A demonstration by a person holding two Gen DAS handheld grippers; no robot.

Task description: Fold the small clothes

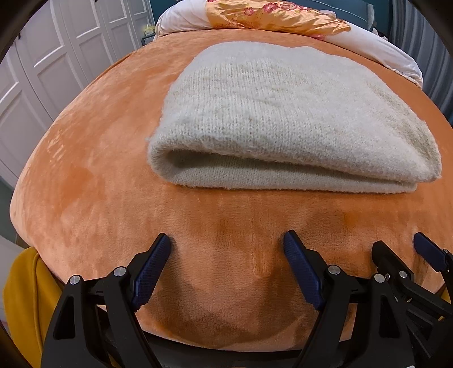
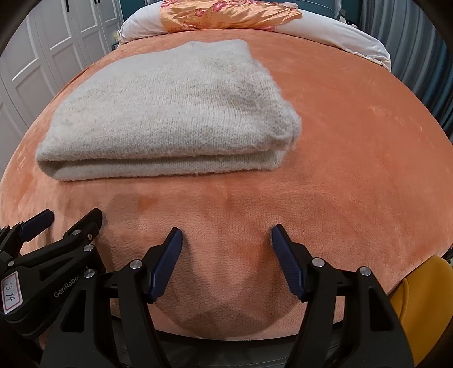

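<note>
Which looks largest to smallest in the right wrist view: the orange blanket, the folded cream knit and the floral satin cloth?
1. orange blanket, filling most of the frame.
2. folded cream knit.
3. floral satin cloth, though it lies farthest from the camera and is cut off at the top, so its true size is unsure.

A bed [image 1: 85, 184] is covered in orange plush; a folded knit [image 1: 283, 119] and a pillow [image 1: 382, 48] are laid on it.
</note>
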